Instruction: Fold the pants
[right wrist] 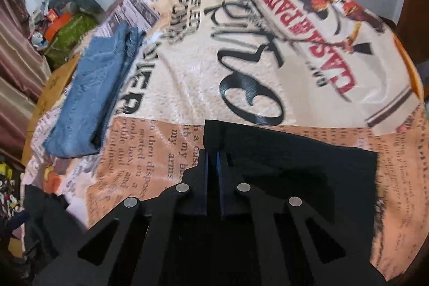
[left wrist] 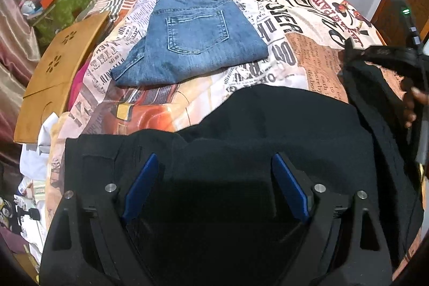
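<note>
The left hand-held gripper (left wrist: pixel 214 186) hangs with its blue pads spread wide apart over the near part of the black pants (left wrist: pixel 268 125), gripping nothing. The right hand-held gripper (right wrist: pixel 211 160) has its pads pressed together on a flat edge of the same black pants, held up off the bed (right wrist: pixel 166 87). The pants lie at the bed's near edge; beyond them, toward the wall, sit folded blue jeans (left wrist: pixel 187 42). The black cloth looks soft, light and limp, so it will likely sag between holds; corners and hem edges seem the best grips.
</note>
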